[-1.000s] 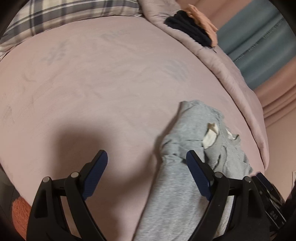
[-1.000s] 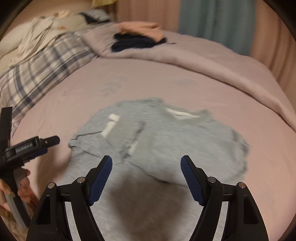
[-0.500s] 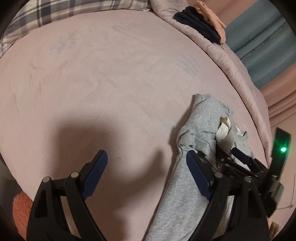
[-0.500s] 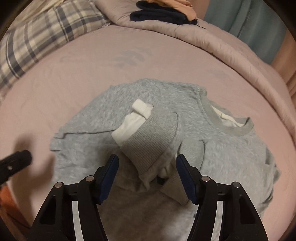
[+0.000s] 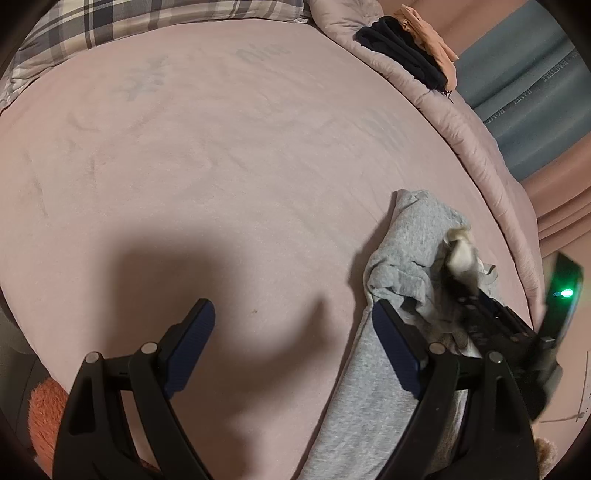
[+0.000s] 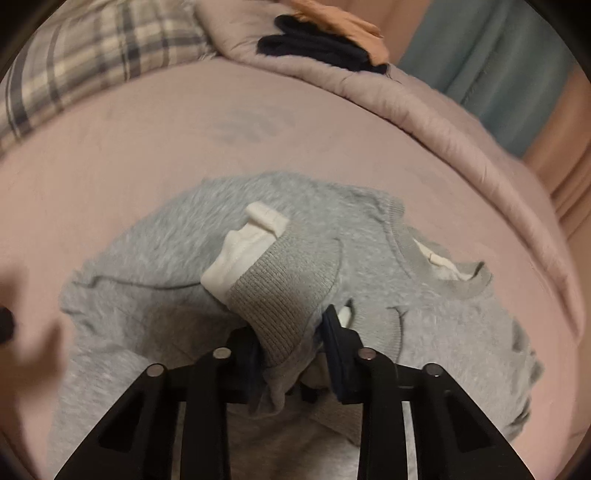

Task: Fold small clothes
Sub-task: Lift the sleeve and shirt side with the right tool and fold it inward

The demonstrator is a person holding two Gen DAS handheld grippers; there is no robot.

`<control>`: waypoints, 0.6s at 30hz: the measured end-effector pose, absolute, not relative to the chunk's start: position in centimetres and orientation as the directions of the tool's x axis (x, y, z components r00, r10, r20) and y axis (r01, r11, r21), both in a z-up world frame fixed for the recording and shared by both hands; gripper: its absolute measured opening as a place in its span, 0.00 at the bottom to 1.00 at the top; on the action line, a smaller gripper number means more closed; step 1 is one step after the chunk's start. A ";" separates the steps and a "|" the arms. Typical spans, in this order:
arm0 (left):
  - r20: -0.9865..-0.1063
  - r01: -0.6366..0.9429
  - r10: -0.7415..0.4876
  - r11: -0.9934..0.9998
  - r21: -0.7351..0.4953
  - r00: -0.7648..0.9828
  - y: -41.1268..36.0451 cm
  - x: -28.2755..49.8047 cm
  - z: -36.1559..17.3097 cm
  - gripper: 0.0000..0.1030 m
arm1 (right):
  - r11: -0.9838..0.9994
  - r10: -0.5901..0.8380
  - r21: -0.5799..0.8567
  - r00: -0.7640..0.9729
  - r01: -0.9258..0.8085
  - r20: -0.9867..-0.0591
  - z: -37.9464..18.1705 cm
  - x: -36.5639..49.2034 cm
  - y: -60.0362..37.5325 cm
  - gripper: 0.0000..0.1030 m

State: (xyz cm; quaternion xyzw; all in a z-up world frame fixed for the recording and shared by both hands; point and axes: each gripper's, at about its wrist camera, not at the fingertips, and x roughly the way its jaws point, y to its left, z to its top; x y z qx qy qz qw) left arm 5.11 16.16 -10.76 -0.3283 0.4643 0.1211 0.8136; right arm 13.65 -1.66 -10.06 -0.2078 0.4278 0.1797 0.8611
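Note:
A small grey sweatshirt (image 6: 443, 332) lies crumpled on the pink bed sheet (image 5: 221, 166). One sleeve is folded over the chest, its ribbed grey cuff (image 6: 280, 280) ending in a white inner cuff (image 6: 240, 254). My right gripper (image 6: 290, 328) is closing, and its pads pinch that ribbed cuff. In the left wrist view the sweatshirt (image 5: 413, 236) sits at the lower right with the right gripper (image 5: 491, 325) on it. My left gripper (image 5: 293, 314) is open above bare sheet, its right finger (image 5: 395, 347) at the garment's left edge.
A plaid pillow (image 6: 74, 74) lies at the far left of the bed. Folded dark clothes (image 6: 317, 48) and a peach garment (image 6: 343, 22) rest on the rolled pink quilt (image 6: 443, 122). A teal curtain (image 5: 535, 92) hangs behind. Something orange and fuzzy (image 5: 44, 417) sits below the bed edge.
My right gripper came down onto the sweatshirt and its jaws narrowed around the folded sleeve's cuff. The left gripper stayed open and almost still.

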 end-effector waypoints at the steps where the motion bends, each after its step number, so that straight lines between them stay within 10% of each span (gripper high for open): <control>1: -0.835 -0.502 -0.110 0.754 -0.423 0.538 16.2 5.1 -10.8 0.84 | 0.857 0.162 -0.160 0.552 -0.489 -0.818 -9.6 13.9 -2.2 0.25; 18: -0.836 -0.447 -0.137 0.793 -0.414 0.532 14.3 6.5 -10.4 0.84 | 0.902 0.431 0.317 0.609 -0.293 -0.665 -0.8 16.0 -14.9 0.22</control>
